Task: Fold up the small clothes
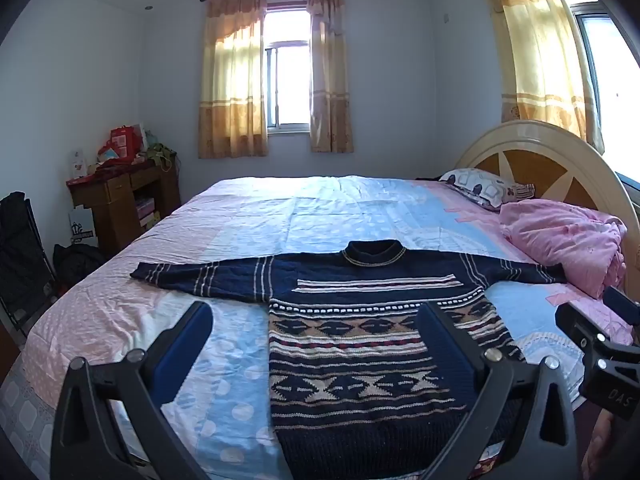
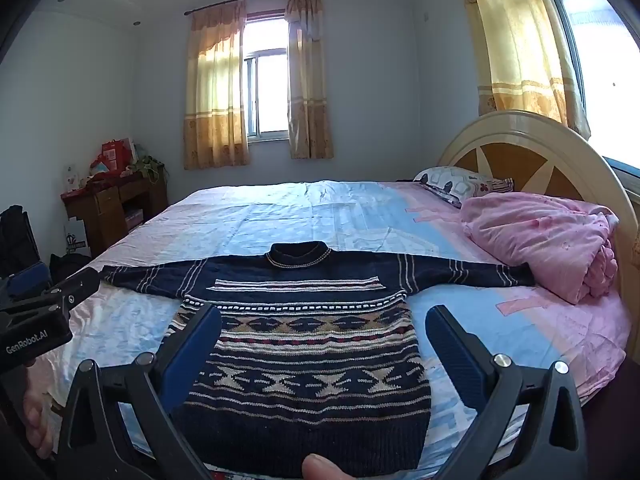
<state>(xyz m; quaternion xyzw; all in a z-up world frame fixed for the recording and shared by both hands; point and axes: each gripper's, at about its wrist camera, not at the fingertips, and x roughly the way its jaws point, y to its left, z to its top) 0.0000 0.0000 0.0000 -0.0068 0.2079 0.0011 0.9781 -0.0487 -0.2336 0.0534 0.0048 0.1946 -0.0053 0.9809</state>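
1. The sweater (image 2: 296, 344) lies flat and face up on the bed (image 2: 320, 208), its hem at the near edge and its collar toward the middle of the bed. Both sleeves are stretched straight out, one toward the foot-end edge, the other toward the headboard edge, where its cuff ends just beside the pink quilt (image 2: 544, 240).
2. No fold shows anywhere: body, sleeves and hem are all spread in a single layer. By my reading the garment is laid out and smoothed, and the folding itself has not begun.
3. The left hand-held gripper (image 1: 316, 336) hovers above the near edge with its jaws spread wide, grasping nothing.
4. The right hand-held gripper (image 2: 324, 336) likewise hangs over the lower body of the sweater, jaws released and empty.
5. What remains, as I judge it: bring each sleeve in across the body, then fold the body over toward the collar.
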